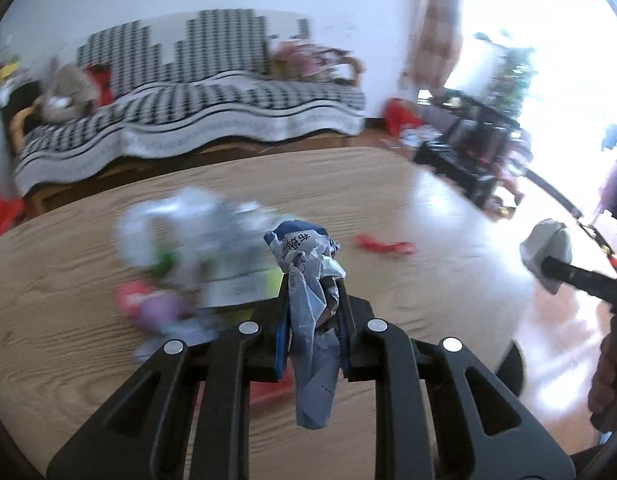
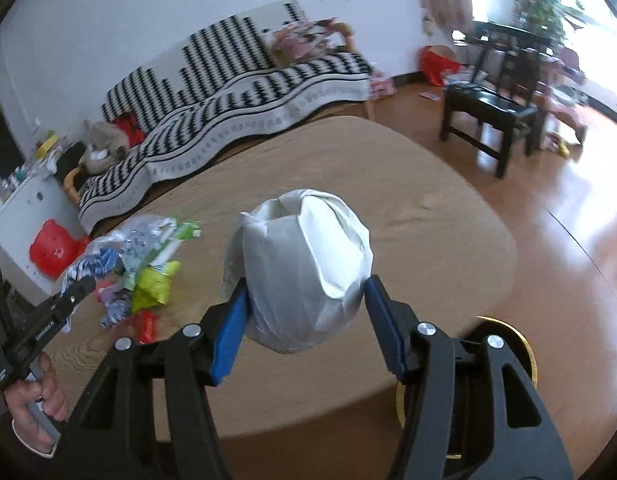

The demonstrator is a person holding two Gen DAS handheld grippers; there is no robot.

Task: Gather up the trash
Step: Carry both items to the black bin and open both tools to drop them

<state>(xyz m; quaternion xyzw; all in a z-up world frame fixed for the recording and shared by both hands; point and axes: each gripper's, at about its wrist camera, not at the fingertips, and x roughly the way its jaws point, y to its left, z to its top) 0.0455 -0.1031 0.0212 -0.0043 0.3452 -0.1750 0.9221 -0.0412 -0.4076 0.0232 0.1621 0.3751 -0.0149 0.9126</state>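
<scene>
My left gripper [image 1: 313, 280] is shut on a crumpled blue-and-white printed wrapper [image 1: 310, 320] and holds it above the wooden table [image 1: 68, 300]. A blurred pile of wrappers [image 1: 180, 256] lies on the table to its left, and a red wrapper [image 1: 384, 245] lies to its right. My right gripper [image 2: 304, 292] is shut on a large ball of white crumpled paper [image 2: 304, 264], held above the table [image 2: 428, 208]. The pile of wrappers [image 2: 136, 264] also shows at the left of the right wrist view. The right gripper with its paper ball [image 1: 548, 252] shows at the right of the left wrist view.
A sofa with a black-and-white cover [image 2: 236, 92] stands behind the table. A black chair [image 2: 492, 108] stands on the wooden floor at the right. A round gold-rimmed object [image 2: 520, 356] sits below the table's near right edge. A red stool [image 2: 54, 250] is at the left.
</scene>
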